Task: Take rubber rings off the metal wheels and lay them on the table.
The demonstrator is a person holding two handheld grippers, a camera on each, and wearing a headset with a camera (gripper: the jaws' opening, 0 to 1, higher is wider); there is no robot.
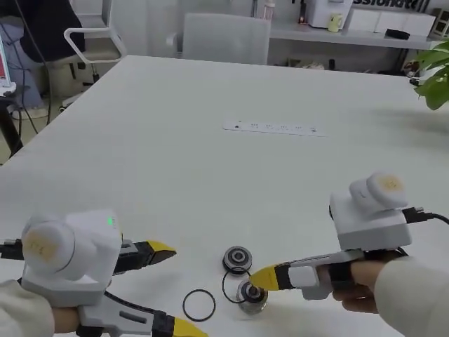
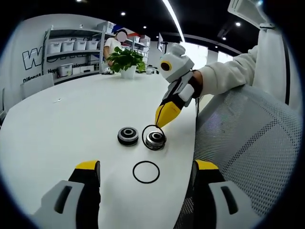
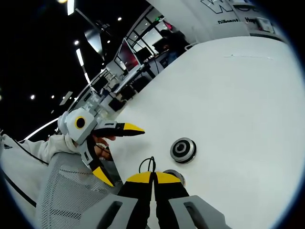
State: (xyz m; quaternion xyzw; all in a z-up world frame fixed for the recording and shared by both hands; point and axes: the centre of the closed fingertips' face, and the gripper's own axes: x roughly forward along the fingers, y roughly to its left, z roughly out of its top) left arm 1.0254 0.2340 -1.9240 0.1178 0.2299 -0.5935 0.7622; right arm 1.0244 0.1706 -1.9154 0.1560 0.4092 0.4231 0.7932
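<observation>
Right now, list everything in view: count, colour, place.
table: one, white.
free wheel: one, silver, black ring on it, near the table's front edge.
worked wheel: one, silver, at the right gripper's tip.
pinched ring: one, black, partly off the worked wheel.
loose ring: one, black, flat on the table beside the wheels.
power strip: one, white, mid-table.
plant: one, green, far right.
chair: one, grey, beyond the table.
left gripper: one, white, yellow tips, open.
right gripper: one, same colours, shut on the pinched ring.
</observation>
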